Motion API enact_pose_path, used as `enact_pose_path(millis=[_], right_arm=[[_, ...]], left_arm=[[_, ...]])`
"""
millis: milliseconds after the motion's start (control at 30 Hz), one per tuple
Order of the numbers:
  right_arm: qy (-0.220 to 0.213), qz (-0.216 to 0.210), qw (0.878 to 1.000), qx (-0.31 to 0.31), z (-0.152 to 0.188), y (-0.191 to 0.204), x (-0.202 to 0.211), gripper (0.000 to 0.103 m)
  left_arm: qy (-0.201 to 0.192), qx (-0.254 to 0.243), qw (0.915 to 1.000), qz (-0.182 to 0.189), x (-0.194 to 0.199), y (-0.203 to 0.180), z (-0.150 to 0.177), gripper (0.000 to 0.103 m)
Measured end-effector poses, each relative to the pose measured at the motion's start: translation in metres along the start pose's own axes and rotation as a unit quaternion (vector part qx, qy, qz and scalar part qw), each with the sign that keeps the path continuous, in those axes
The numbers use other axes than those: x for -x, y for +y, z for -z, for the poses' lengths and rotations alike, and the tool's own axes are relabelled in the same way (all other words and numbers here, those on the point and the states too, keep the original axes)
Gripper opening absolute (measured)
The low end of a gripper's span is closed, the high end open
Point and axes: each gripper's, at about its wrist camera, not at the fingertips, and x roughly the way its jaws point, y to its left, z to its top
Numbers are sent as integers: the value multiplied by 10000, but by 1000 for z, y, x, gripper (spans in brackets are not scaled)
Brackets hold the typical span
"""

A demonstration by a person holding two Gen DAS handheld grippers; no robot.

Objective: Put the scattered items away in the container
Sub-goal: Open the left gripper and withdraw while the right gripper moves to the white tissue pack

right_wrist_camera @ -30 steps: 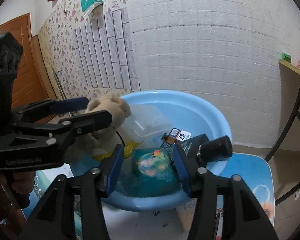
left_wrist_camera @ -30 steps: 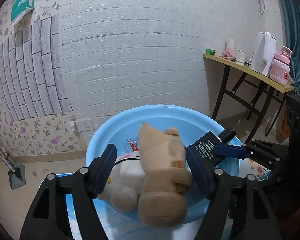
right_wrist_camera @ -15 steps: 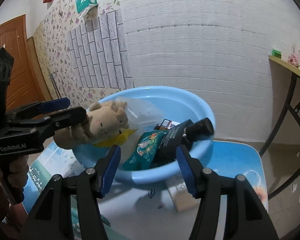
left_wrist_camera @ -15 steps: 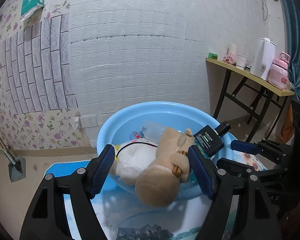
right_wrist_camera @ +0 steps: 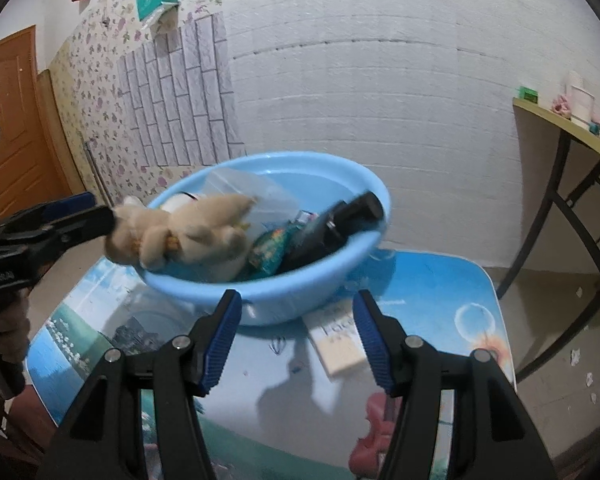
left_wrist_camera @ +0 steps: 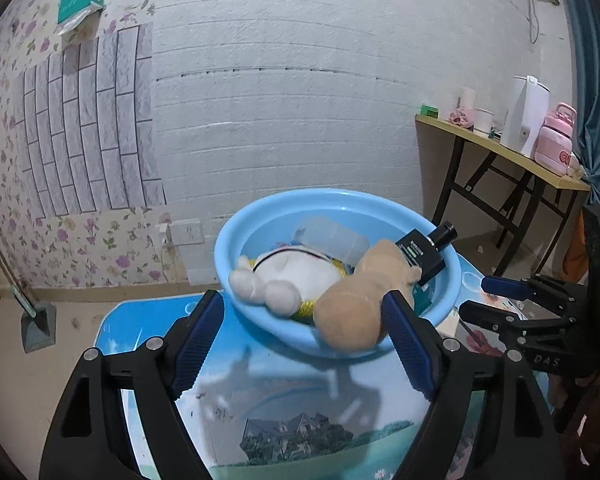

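A blue basin stands on the printed tabletop. A tan and white plush toy lies across its near rim, head hanging outward. Inside are a clear plastic box, a black bottle and a green packet. My left gripper sits just short of the rim, its jaws opening; the toy's head lies close to the right pad, not pinched. My right gripper stands open over the table with nothing held.
A small pale box lies on the tabletop against the basin's front. A side table with a white kettle and pink bottle stands to the right. A brown door is at left.
The left gripper widened and let go of the plush toy, which tipped onto the basin's rim. Both grippers drew back from the basin, so it looks smaller and farther.
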Motion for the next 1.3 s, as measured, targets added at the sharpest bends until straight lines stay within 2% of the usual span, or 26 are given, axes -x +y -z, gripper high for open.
enact_pose_path(millis=[300,767,800,833,867,1033,1167,1200,1233,1300], right_arm=[[499,374,9978,-226,19,-24,-24,58],[1012,261,9941,-292,32,-33,-51,57],[1049,242,9938,-269,34,-31,-51,55],[1053,229,9939,-239,35,-31,-50,44],[1052,234,9940,-207,36,-30,-49,40],[1010,240,9946,-87,36,-25,-43,33],[964,326,9946,-184,36,-26,-42,34],[965,359,9944,-224,35,-28,-42,39],[972,373,9943,-250,34,-30,-44,50],[966,345,9944,-244,33,-32,-47,56]], left_arm=[[207,13,9998,-19,-1,1,17,82],[565,232,9979,-227,-6,20,37,82],[572,241,9978,-235,-5,21,38,82],[577,253,9977,-239,-5,22,39,82],[580,264,9977,-239,-4,22,40,82],[527,271,9980,-228,1,21,41,83],[493,246,9982,-216,5,21,42,83],[496,249,9982,-213,5,20,42,83],[504,251,9982,-207,6,20,43,83],[512,245,9982,-196,7,20,43,83]])
